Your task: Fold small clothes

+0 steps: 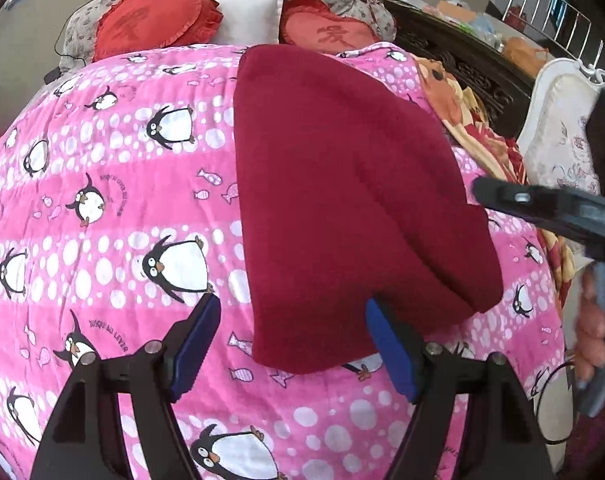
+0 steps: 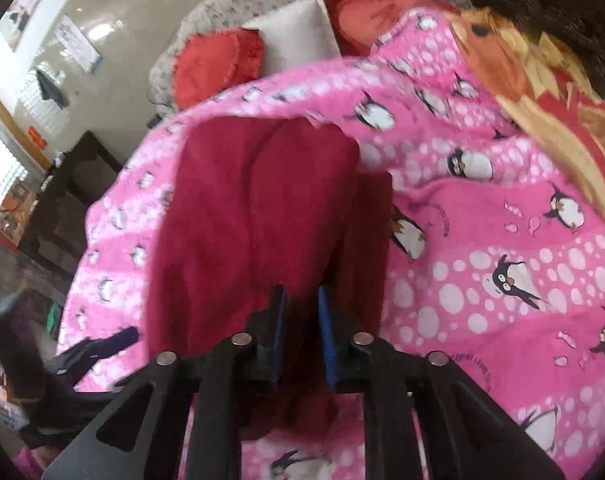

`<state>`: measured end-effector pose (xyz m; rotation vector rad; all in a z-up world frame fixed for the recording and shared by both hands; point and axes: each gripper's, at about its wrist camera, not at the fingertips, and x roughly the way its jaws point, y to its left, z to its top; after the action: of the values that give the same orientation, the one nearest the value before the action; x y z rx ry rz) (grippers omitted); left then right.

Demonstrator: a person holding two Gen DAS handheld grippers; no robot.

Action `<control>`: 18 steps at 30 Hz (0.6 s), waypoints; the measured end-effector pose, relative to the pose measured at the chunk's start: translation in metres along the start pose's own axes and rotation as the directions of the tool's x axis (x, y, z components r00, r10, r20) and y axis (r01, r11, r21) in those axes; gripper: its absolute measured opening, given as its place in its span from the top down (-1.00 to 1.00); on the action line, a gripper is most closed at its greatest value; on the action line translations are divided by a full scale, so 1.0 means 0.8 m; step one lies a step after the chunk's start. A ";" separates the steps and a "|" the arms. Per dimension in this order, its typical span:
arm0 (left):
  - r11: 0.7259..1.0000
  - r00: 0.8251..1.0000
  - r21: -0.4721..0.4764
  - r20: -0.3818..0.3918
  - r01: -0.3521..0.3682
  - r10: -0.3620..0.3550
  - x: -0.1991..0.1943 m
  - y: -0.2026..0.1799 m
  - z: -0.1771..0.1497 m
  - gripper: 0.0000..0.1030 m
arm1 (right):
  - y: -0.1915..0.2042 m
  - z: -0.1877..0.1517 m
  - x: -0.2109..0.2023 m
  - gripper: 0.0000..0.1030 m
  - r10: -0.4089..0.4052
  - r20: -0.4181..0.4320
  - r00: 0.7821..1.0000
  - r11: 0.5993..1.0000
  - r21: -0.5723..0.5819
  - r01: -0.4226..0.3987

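A dark red garment [image 1: 342, 184] lies folded on the pink penguin blanket [image 1: 102, 200]. My left gripper [image 1: 294, 340] stands open at the garment's near edge. Its blue right pad touches that edge and its left pad is over bare blanket. One finger [image 1: 542, 208] of my right gripper reaches in at the garment's right edge, held by a person's hand [image 1: 590, 328]. In the blurred right wrist view my right gripper [image 2: 302, 332] has its blue pads close together with the red garment [image 2: 242, 208] pinched between them. A darker flap of cloth rises on its right side.
Two red heart cushions [image 1: 154, 20] and a white pillow [image 1: 250, 16] lie at the bed's far end. An orange and red floral cover [image 1: 474, 128] runs along the right side, next to dark carved wood [image 1: 474, 68] and a white padded chair [image 1: 558, 128].
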<state>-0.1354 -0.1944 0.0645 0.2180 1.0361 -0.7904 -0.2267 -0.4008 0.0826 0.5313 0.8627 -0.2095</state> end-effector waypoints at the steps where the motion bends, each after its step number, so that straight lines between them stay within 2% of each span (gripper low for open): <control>1: 1.000 1.000 -0.004 -0.001 0.001 -0.001 0.001 0.000 0.001 -0.53 | 0.007 0.000 -0.007 0.93 0.026 -0.001 1.000 1.000 -0.014 -0.026; 2: 1.000 1.000 -0.010 -0.001 0.003 -0.003 0.001 0.000 0.001 -0.53 | 0.015 -0.001 -0.012 0.83 0.045 -0.006 0.999 0.999 -0.024 -0.046; 5: 1.000 1.000 -0.012 0.002 0.000 0.000 0.001 -0.001 0.000 -0.53 | 0.033 -0.017 -0.019 0.83 0.111 -0.036 0.993 0.993 -0.031 -0.112; 7: 1.000 1.000 -0.008 -0.003 -0.002 0.002 0.002 -0.001 -0.001 -0.53 | 0.041 -0.026 -0.010 0.83 0.127 -0.069 0.989 0.991 -0.026 -0.129; 9: 1.000 1.000 -0.002 0.002 -0.002 0.002 -0.003 -0.002 -0.001 -0.53 | 0.040 -0.034 0.007 1.00 0.071 -0.095 0.993 0.996 -0.042 -0.076; 10: 1.000 1.000 0.002 0.009 -0.004 0.004 -0.005 -0.001 -0.002 -0.53 | 0.035 -0.039 0.008 1.00 0.047 -0.088 0.995 0.998 -0.037 -0.050; 13: 1.000 1.000 0.000 0.014 -0.012 0.012 -0.005 0.002 -0.003 -0.53 | 0.017 -0.050 -0.014 1.00 0.051 -0.027 0.998 0.999 0.002 -0.051; 16: 0.999 1.000 -0.034 -0.002 -0.002 0.002 0.002 0.005 0.000 -0.53 | 0.005 -0.066 0.006 1.00 0.015 -0.090 0.996 1.000 -0.001 -0.015; 18: 0.999 1.000 -0.041 0.015 0.002 -0.001 -0.004 0.004 0.001 -0.53 | -0.001 -0.073 0.022 1.00 -0.008 -0.126 0.992 1.000 -0.005 0.008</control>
<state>-0.1332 -0.1912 0.0667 0.1764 1.0378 -0.7704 -0.2547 -0.3705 0.0382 0.5412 0.9876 -0.1826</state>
